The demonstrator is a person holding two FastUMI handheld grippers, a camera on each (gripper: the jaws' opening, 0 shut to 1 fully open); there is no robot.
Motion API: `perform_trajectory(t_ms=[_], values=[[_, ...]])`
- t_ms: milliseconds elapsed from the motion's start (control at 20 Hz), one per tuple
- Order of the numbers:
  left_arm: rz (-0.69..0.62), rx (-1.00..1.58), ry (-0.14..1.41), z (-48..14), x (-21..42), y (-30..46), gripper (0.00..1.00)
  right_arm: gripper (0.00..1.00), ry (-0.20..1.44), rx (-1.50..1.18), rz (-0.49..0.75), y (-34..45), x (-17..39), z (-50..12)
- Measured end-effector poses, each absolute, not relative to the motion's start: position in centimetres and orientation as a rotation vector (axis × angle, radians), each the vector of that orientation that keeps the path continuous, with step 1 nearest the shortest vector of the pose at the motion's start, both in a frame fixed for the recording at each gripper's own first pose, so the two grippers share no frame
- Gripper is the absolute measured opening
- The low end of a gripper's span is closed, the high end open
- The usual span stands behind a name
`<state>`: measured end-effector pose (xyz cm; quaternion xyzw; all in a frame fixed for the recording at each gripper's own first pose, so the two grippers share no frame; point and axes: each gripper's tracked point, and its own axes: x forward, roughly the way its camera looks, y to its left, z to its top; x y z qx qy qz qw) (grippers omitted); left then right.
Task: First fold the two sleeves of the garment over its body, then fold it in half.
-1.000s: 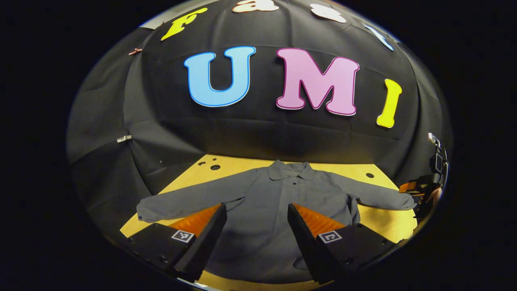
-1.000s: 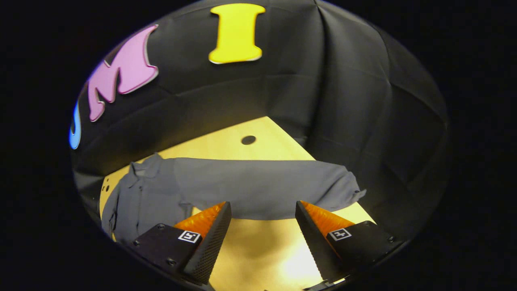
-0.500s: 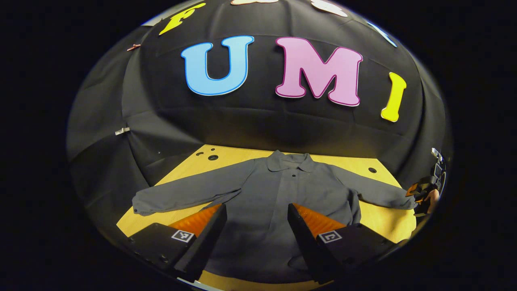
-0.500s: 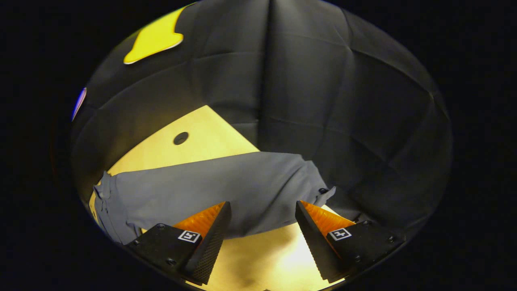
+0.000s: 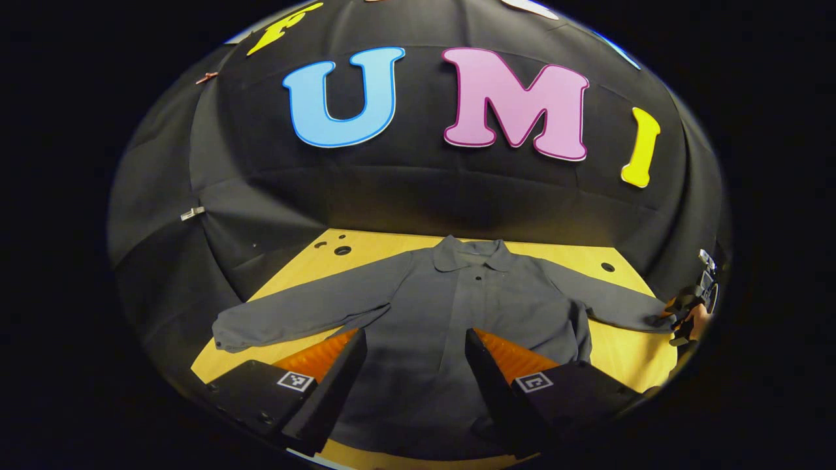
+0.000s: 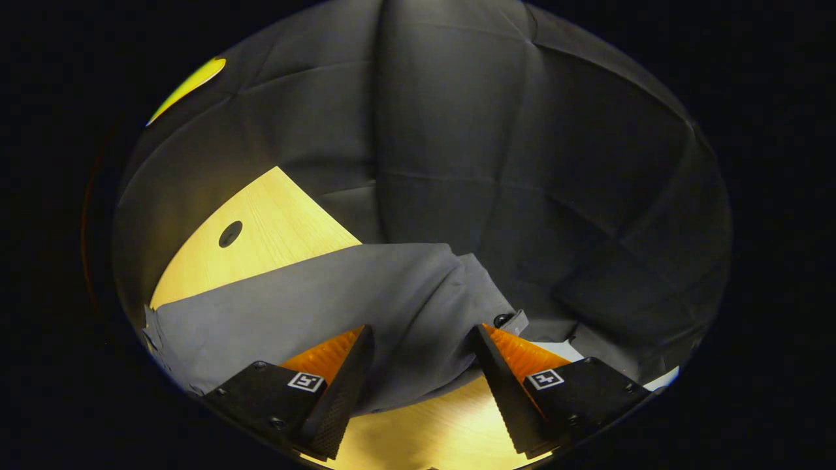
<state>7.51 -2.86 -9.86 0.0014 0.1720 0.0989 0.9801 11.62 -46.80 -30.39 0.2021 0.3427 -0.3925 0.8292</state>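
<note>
The grey collared shirt point(image 5: 450, 326) lies flat on the table point(image 5: 627, 356) with 2 sleeves unfolded, no fold done, both grippers' jaws apart, the right gripper point(image 6: 418, 365) at the cuff point(image 6: 483, 307) by the table's right edge.

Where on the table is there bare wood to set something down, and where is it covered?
Bare table lies along the back edge, behind the shirt and its left sleeve, and below the right sleeve at the right front corner. The middle is covered by the shirt, with the right hand-held gripper at the right cuff.
</note>
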Motion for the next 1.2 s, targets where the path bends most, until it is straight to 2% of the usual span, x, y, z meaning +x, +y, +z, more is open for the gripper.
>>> perform_trajectory(t_ms=[200, 250, 300, 400, 600, 650, 900, 1200], values=[[0.215, -0.011, 0.354, -10.1, 7.4, -2.7, 0.96, 0.96, 0.727, 0.403, -0.822, -46.6, 11.6, -30.4], [0.217, -0.006, 0.353, -10.1, 7.3, -2.7, 0.96, 0.90, 0.727, 0.394, -0.820, -46.7, 11.4, -30.1], [0.217, -0.004, 0.348, -10.1, 7.2, -2.7, 0.96, 0.97, 0.729, 0.400, -0.803, -46.6, 11.6, -30.0], [0.213, -0.021, 0.345, -10.1, 7.2, -2.9, 0.96, 0.72, 0.739, 0.386, -0.774, -46.5, 11.8, -29.8], [0.226, -0.060, 0.354, -10.6, 6.7, -3.2, 0.96, 0.15, 0.730, 0.353, -0.703, -46.2, 11.9, -29.1], [0.230, -0.061, 0.353, -10.5, 6.6, -3.1, 0.96, 0.07, 0.728, 0.356, -0.686, -46.2, 11.9, -29.2], [0.250, -0.060, 0.360, -10.8, 5.6, -2.5, 0.96, 0.05, 0.732, 0.421, -0.636, -45.6, 12.5, -28.2], [0.271, -0.056, 0.338, -10.0, 4.7, -1.4, 0.96, 0.05, 0.641, 0.208, -0.525, -45.2, 13.7, -23.9]])
